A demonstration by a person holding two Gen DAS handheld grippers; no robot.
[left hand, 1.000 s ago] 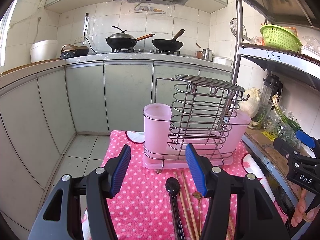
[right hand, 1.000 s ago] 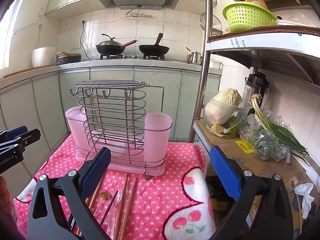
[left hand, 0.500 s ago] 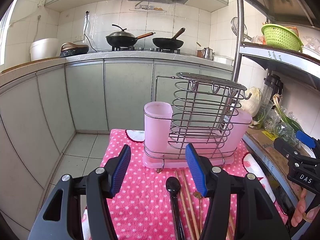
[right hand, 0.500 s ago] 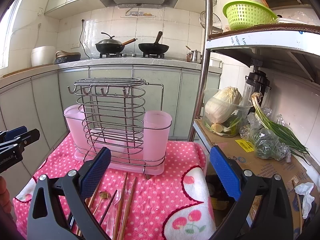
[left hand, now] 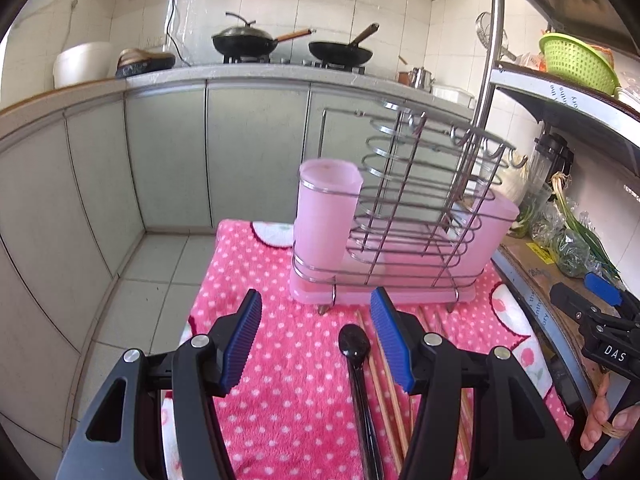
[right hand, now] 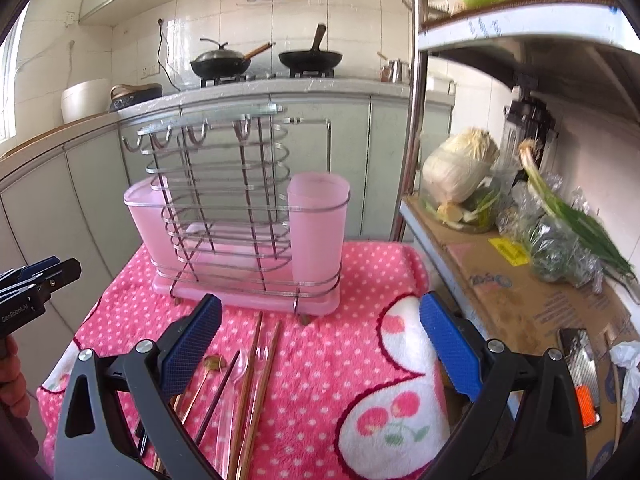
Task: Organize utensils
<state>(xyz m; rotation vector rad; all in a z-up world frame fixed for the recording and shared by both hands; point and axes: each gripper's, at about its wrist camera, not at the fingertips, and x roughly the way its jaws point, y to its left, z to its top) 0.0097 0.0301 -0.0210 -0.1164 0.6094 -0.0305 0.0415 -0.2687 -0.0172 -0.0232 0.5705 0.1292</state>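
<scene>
Nothing is sorted yet: the pink cups of the wire utensil rack [right hand: 240,220] look empty. The chopsticks [right hand: 256,364] and black spoon [left hand: 354,344] lie on the polka-dot towel [right hand: 360,280] at the rack's 6 o'clock. Left gripper [left hand: 316,340] and right gripper [right hand: 320,348] hover above with fingers wide, holding nothing.

2 woks [left hand: 244,38] on stove; cabbage [right hand: 456,168] on shelf.

shiny metal wire rack [left hand: 420,208] holding frosted pink plastic cups [right hand: 318,224]; fluffy pink dotted cloth [right hand: 344,344]; glossy black plastic spoon [left hand: 354,344]; smooth wooden chopsticks [right hand: 260,376]; matt cardboard [right hand: 532,304].
</scene>
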